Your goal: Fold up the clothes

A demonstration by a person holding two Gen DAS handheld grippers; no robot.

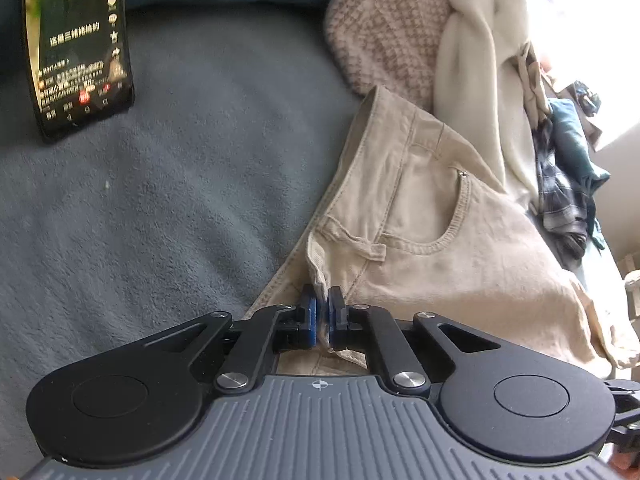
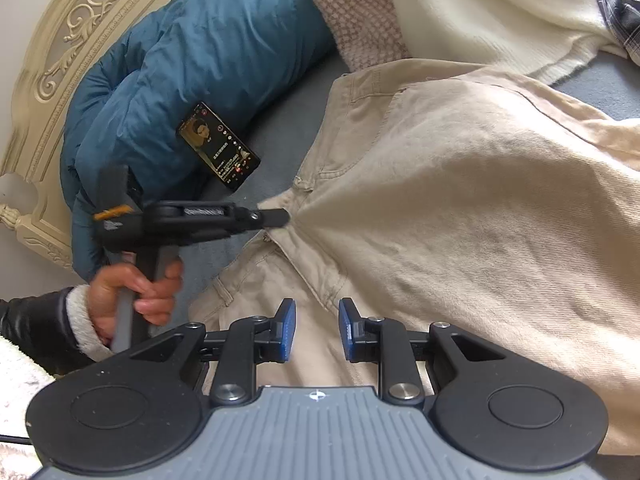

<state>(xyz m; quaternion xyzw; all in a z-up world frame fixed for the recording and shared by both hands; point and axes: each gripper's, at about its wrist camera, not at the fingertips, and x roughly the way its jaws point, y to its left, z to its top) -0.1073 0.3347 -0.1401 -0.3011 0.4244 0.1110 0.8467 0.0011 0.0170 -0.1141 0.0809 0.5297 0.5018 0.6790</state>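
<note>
**Left gripper clamped on trouser fly edge; right one idle over the cloth**

Left gripper (image 1: 323,312) is clenched on a fold of the beige trousers (image 1: 440,248), pads pinching fabric at the fly edge just below the waistband. Right-wrist view confirms: cloth is drawn into a taut cone running to its tip (image 2: 282,216). A hand (image 2: 136,292) in a dark sleeve w/ fleecy cuff grips its handle.

Right gripper (image 2: 317,330) hovers just over the trousers (image 2: 460,220), nearer the viewer than the pinch point; jaws stand apart w/ nothing between them, no contact visible.

Trousers lie spread on the grey-blue blanket (image 1: 180,200), waistband end toward the phone (image 1: 78,46), which leans against a teal puffer jacket (image 2: 192,64). Beyond the waistband: pink-check knit (image 1: 384,32), cream garment (image 1: 472,52), and farther off a plaid item (image 1: 560,188).

Handling, judged: medium-weight cotton twill, soft but w/ some body; seams, waistband and belt loops are the stiff bits. Not slippery, not fragile. A single-layer pinch tents the cloth instead of shifting the whole garment, as the cone shows. Better purchase prob. at waistband or side seam, where layers are thick; second grip wanted well apart from the first so the fold line stays straight. Blanket nap may drag on the fabric.
</note>
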